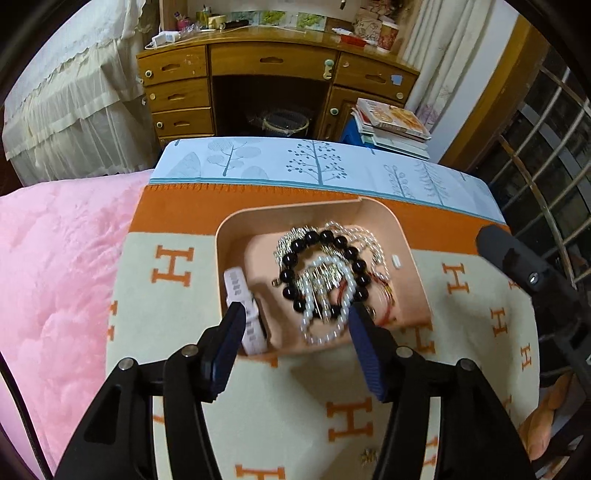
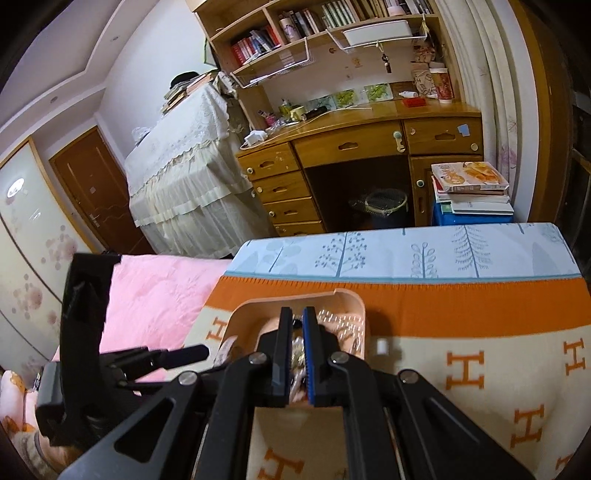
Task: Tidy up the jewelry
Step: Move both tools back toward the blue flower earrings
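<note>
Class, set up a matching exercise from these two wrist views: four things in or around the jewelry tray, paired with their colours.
Things:
1. bead bracelet
2. pearl strand
3. tray
4. blanket's letter H pattern

Colours:
A. orange
B. white
C. black
D. peach pink

Pairs: 1-C, 2-B, 3-D, 4-A

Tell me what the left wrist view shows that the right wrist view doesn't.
Left wrist only: the black round-bead bracelet, white pearl strand and white watch strap lie plainly in the peach tray, with the left tool open above them.

Right wrist only: the wooden bookshelf, brown door, and shut right tool.

Both: the peach rounded tray and orange-and-cream H-patterned blanket.
</note>
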`<state>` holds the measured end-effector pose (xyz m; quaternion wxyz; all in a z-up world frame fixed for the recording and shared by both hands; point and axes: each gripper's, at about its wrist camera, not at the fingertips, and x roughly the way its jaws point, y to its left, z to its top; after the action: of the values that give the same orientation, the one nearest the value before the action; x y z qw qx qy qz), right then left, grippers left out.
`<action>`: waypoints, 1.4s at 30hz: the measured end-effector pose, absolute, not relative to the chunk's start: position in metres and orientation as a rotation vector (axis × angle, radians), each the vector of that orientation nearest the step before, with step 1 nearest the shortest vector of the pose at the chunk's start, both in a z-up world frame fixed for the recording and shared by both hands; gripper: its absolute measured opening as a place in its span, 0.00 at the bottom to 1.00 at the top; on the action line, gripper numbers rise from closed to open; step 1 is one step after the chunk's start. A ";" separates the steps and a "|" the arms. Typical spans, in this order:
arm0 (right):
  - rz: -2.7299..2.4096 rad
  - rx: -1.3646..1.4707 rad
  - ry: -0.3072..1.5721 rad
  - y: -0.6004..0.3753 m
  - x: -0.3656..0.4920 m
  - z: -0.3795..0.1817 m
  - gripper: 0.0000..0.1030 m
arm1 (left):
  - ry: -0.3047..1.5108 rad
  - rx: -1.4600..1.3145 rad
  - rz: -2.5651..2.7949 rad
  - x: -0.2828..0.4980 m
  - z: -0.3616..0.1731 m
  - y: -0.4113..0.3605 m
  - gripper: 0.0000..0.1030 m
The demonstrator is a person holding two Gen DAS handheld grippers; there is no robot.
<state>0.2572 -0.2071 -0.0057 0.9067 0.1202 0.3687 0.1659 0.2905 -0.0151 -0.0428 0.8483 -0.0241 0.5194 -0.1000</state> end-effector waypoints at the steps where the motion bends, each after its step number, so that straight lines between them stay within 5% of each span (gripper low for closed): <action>1: 0.350 0.240 0.764 -0.207 0.250 -0.005 0.06 | 1.093 -0.047 -0.215 0.286 -0.041 -0.014 0.55; 5: 0.375 0.224 0.778 -0.207 0.220 -0.007 0.06 | 1.076 -0.028 -0.234 0.259 -0.031 -0.013 0.63; 18: 0.337 0.269 0.797 -0.234 0.141 -0.045 0.06 | 1.032 0.050 -0.333 0.176 -0.049 -0.037 0.64; 27: 0.321 0.413 0.903 -0.259 0.137 -0.091 0.06 | 1.181 -0.032 -0.390 0.177 -0.095 -0.059 0.63; 42: 0.346 0.410 0.931 -0.254 0.134 -0.101 0.06 | 1.320 0.066 -0.394 0.181 -0.127 -0.094 0.27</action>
<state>0.1343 -0.2536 -0.1010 0.8590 0.1953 0.4436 0.1648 0.1814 -0.0944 -0.1268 0.7714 0.0305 0.6090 -0.1819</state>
